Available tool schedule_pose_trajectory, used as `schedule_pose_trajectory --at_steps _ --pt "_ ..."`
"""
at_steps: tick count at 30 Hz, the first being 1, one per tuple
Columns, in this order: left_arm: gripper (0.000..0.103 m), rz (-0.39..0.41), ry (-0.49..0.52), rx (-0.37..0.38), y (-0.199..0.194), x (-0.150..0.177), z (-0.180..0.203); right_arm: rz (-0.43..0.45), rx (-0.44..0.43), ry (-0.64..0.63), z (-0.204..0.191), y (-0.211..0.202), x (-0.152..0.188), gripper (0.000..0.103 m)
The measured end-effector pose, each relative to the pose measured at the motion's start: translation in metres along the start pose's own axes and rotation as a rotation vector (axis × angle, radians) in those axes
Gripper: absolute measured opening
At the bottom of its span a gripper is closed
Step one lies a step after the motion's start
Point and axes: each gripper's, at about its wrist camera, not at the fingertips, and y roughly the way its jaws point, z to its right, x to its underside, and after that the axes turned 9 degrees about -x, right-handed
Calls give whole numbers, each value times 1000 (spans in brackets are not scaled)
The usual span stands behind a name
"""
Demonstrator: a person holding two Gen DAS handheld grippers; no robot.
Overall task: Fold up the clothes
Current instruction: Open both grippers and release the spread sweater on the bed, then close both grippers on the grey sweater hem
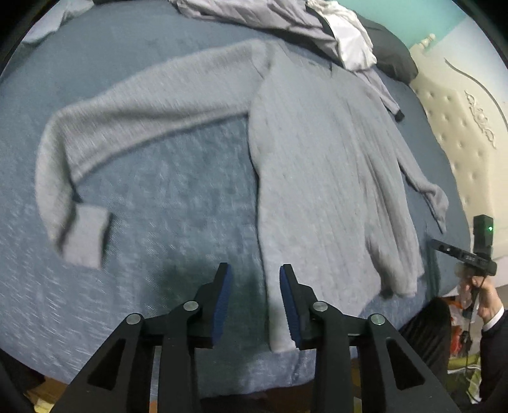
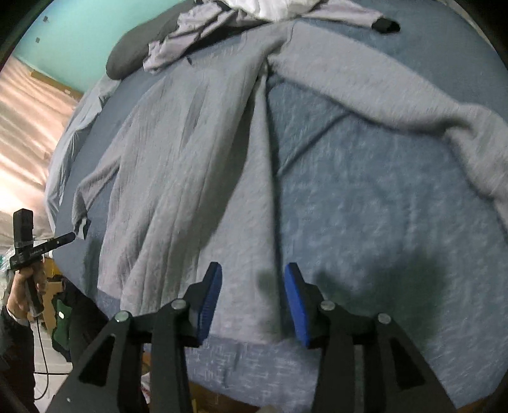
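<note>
Left gripper [image 1: 255,303] hangs unclenched over the near edge of the bed [image 1: 158,197], the grey sweater's [image 1: 317,159] hem corner between its pads, untouched. Right gripper [image 2: 253,305], likewise released, straddles the opposite hem corner, sweater spread flat for folding.

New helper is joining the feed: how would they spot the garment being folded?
Start at the blue bedspread. The grey ribbed sweater lies flat on it, sleeves out. Unlike the crumpled clothes pile beyond its collar, it is spread out.
</note>
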Motion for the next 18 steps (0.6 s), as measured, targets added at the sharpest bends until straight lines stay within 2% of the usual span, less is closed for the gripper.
schedule_pose_trajectory --at_steps 3,8,14,16,18 --pt "38 -18 13 9 10 9 9 -22 25 -9 -3 11 6 42" --pt "38 -69 29 7 34 20 17 -20 18 17 0 22 12 42" --pt "38 -106 21 11 55 23 22 -43 8 -29 -4 33 17 42" --pt "37 -116 27 1 61 23 24 -48 10 -28 -2 36 18 37" --pt "33 -114 34 -8 63 24 25 -53 13 -31 -1 38 18 22"
